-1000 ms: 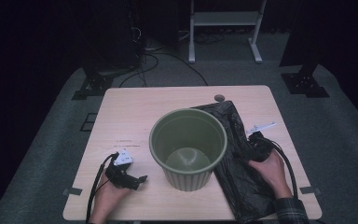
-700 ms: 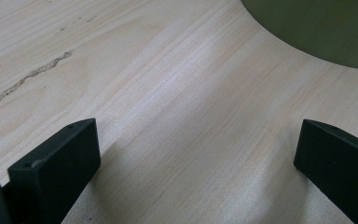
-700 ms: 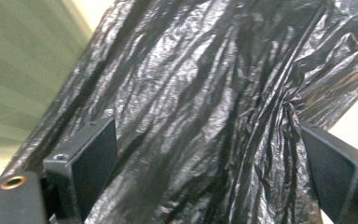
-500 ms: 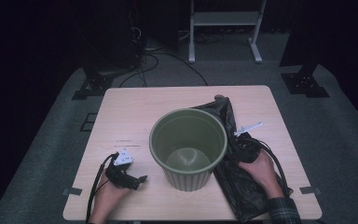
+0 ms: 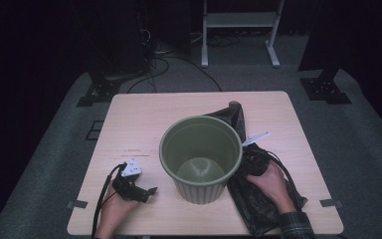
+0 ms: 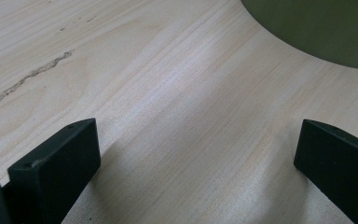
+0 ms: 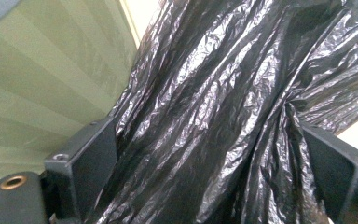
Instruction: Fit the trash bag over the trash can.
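My right gripper (image 5: 252, 162) lies low on the black plastic bag (image 5: 258, 209), my hand (image 5: 271, 180) cupped over its back and my forearm coming up from the near edge of the table (image 5: 144, 114), a plaid cuff (image 5: 292, 224) at the wrist. In the right gripper view my jaws stand wide, one on each side of a bunched fold of the bag (image 7: 214, 116), with the crinkled plastic filling the gap between them; I cannot tell whether they press it yet. The ribbed wall of the green bin (image 7: 51, 84) rises just beside my left-hand jaw. The bag lies flat along the right side of the bin (image 5: 200, 157), touching its wall, one corner reaching past the rim toward the far edge.

My left gripper (image 5: 138, 188) rests on the bare wood near the front left corner, wrist straight, pointing toward the bin. Its jaws are spread wide over empty tabletop (image 6: 177, 116), holding nothing, the bin's base (image 6: 317, 28) ahead.
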Action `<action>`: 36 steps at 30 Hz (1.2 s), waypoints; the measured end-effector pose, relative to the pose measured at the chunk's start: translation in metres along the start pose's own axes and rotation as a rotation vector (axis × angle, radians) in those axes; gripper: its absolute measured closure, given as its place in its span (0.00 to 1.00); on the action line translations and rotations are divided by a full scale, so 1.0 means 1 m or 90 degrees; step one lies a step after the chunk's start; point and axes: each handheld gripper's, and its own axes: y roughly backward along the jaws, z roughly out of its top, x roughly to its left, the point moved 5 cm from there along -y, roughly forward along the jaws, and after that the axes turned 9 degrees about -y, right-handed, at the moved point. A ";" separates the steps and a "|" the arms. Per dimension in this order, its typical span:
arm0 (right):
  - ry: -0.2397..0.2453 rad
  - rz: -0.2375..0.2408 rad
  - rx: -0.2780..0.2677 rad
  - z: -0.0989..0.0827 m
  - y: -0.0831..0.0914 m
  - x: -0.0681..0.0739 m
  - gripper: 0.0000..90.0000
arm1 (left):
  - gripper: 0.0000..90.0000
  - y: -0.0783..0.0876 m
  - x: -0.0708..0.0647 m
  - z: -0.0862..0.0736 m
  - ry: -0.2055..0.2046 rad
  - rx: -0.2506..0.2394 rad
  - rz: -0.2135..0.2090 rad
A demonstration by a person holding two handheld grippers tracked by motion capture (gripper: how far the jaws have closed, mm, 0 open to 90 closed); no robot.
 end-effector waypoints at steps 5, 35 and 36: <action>0.014 -0.024 0.000 0.000 -0.004 0.004 0.10 | 0.00 0.000 0.000 0.000 0.000 0.000 0.000; 0.088 -0.017 -0.041 -0.010 0.000 0.019 0.98 | 0.00 0.000 0.000 0.000 0.000 0.000 0.000; 0.086 -0.006 -0.037 -0.011 0.000 0.020 0.98 | 0.00 0.000 0.000 0.000 0.000 0.000 0.000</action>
